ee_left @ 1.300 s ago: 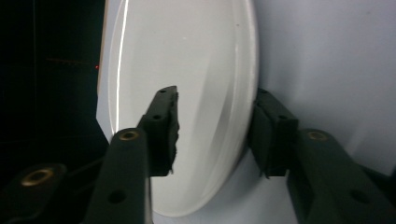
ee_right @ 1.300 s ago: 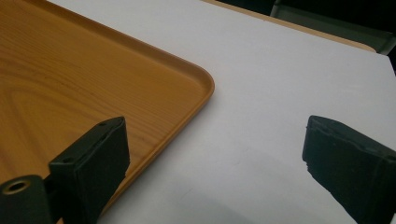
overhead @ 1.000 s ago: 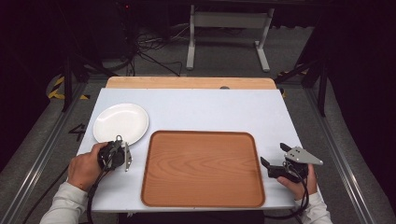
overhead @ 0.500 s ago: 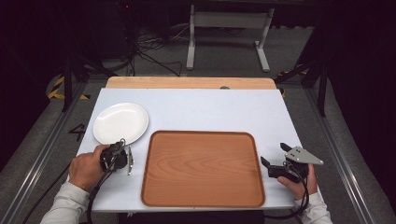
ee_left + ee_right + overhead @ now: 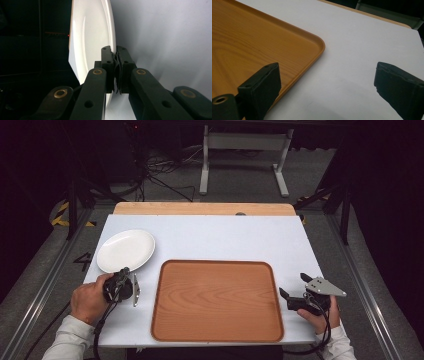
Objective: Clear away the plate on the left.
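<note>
A round white plate (image 5: 126, 249), smooth and glossy with a shallow dished centre, lies on the left part of the pale matte table (image 5: 220, 237). Just below it, the left hand (image 5: 88, 298) grips the left tongs (image 5: 123, 273), turned on their side so the grey plate on top stands edgewise toward the tray. In the left gripper view the two black jaws are closed together right at the plate's near rim (image 5: 111, 37); whether that thin rim is actually pinched between them or only sits just beyond them is hard to make out.

In the middle lies a flat rectangular wooden tray (image 5: 217, 300) with rounded corners, a low raised lip and visible grain. Its orange-brown surface is bare.

At the right edge of the table, the right hand (image 5: 320, 317) holds the right tongs (image 5: 292, 287) low, pointing left toward the tray's right side. Their blunt black jaws stand wide apart with nothing between them; one overlaps the tray's rounded corner (image 5: 317, 47) in the right gripper view, the other hangs over bare table. Both sleeves are cut off at the bottom of the high view.
</note>
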`<state>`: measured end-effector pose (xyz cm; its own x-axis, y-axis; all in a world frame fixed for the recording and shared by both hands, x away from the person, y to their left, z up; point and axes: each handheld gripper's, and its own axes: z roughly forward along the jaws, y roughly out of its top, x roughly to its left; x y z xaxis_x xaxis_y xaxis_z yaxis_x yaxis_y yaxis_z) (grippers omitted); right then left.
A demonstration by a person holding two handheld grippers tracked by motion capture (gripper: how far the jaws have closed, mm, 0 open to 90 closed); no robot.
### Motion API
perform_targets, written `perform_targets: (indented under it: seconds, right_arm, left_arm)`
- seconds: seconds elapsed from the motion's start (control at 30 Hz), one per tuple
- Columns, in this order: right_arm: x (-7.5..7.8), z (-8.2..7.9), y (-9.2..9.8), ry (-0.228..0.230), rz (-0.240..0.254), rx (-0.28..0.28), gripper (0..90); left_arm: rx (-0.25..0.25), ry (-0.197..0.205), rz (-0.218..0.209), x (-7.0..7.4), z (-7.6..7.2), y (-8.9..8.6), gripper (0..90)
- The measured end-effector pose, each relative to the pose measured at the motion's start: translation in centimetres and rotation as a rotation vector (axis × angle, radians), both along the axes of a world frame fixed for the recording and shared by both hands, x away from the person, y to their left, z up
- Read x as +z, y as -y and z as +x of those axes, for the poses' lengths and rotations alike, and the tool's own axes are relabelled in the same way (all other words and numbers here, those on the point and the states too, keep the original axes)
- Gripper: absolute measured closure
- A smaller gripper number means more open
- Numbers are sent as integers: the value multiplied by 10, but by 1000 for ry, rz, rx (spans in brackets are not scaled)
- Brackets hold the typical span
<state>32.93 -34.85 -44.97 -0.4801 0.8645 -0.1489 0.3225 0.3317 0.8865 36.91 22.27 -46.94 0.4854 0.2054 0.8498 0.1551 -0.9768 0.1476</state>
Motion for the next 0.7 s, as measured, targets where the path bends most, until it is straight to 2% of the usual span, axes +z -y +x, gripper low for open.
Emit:
perform_targets:
  seconds: [0.17, 0.43, 0.7]
  right_arm:
    - [0, 0, 0, 3, -1, 0, 77]
    - [0, 0, 1, 2, 6, -3, 77]
    - [0, 0, 1, 4, 5, -6, 77]
  left_arm:
    - [14, 0, -6, 3, -1, -3, 864]
    - [19, 27, -27, 10, -4, -4, 870]
    - [-3, 55, -45, 21, -10, -1, 870]
